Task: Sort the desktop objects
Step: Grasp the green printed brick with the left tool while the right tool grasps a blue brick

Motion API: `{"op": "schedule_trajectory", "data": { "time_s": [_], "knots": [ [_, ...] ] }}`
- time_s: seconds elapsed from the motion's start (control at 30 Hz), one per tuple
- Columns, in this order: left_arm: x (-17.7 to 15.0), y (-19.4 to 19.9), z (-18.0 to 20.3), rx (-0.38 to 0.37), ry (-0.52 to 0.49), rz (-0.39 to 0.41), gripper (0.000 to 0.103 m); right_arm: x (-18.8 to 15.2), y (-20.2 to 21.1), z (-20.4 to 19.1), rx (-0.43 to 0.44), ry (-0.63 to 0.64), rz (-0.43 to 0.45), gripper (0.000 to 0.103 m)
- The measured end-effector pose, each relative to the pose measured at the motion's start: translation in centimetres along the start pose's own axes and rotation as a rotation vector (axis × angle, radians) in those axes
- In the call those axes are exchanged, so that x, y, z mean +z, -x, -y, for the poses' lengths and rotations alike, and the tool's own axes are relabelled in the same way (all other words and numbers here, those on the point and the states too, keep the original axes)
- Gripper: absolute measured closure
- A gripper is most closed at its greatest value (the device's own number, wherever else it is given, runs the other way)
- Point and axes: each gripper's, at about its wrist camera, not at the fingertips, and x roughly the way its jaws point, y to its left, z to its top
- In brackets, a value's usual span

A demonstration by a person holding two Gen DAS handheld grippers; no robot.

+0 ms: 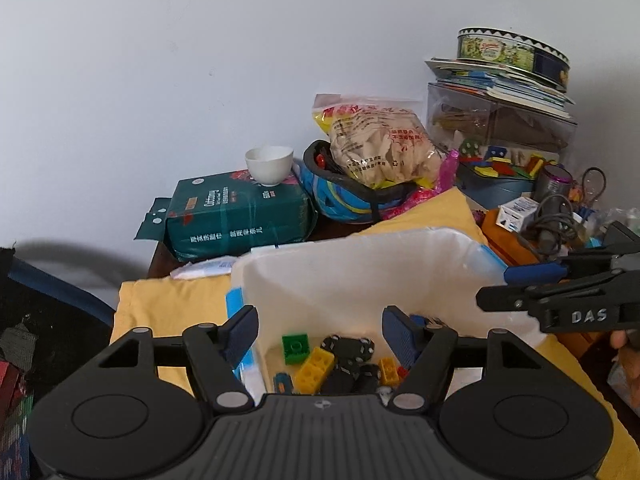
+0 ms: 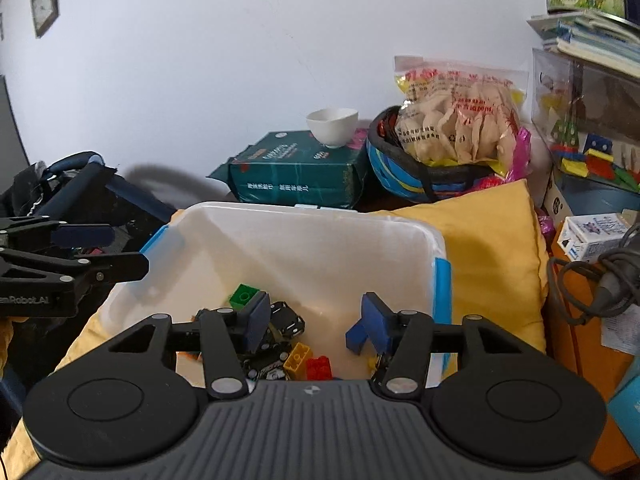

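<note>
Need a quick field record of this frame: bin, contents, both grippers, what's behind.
bin: white plastic bin with blue latches, on yellow cloth
contents: green brick, yellow brick, red brick, black toy cars
left gripper: open, empty, above bin
right gripper: open, above bin
behind: white bowl on green package; snack bag in helmet

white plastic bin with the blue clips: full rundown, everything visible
The bin is a translucent white plastic box, rectangular with rounded corners, lid off, upright. Light blue latch clips hang on its side walls. It rests on a yellow cloth, in front of a green package. On its floor lie loose toy bricks, green, yellow, red and blue, and black toy cars. Both grippers hover open above it, apparently without contact.
</note>
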Motion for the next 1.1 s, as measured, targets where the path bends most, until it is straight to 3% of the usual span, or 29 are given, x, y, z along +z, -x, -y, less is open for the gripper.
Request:
{"op": "schedule_trajectory", "data": {
  "time_s": [0.2, 0.3, 0.53, 0.77, 0.83, 0.9, 0.97, 1.07, 1.1],
  "knots": [
    [-4.3, 3.0, 1.6, -0.047, -0.003, 0.0, 0.031, -3.2, 3.2, -0.5, 0.023, -0.008, 0.021, 0.048],
    [-7.0, 3.2, 2.8, -0.071, -0.04, -0.042, 0.031, -5.4, 3.5, -0.8, 0.012, 0.0, -0.011, 0.048],
    [-12.7, 0.7, 4.4, -0.05, -0.088, -0.161, 0.032, -10.1, 3.2, -1.0, 0.005, -0.056, -0.104, 0.048],
    [-14.6, -2.5, 5.5, -0.038, -0.113, -0.206, 0.036, -12.0, 4.0, -1.0, -0.008, -0.07, -0.134, 0.048],
    [-14.9, -3.5, 5.6, -0.045, -0.122, -0.211, 0.045, -12.3, 4.2, -1.1, -0.018, -0.066, -0.138, 0.047],
    [-15.0, -4.6, 5.6, -0.04, -0.108, -0.235, 0.061, -12.7, 4.2, -0.9, -0.025, -0.07, -0.147, 0.047],
    [-14.9, -5.2, 5.5, -0.046, -0.077, -0.234, 0.065, -13.0, 4.2, -0.9, -0.031, -0.068, -0.151, 0.047],
    [-14.7, -5.7, 5.6, -0.088, -0.068, -0.227, 0.08, -13.1, 3.7, -1.1, -0.038, -0.059, -0.159, 0.045],
    [-14.6, -5.6, 5.5, -0.089, -0.076, -0.213, 0.08, -13.1, 3.4, -1.3, -0.04, -0.054, -0.161, 0.045]
  ]
}}
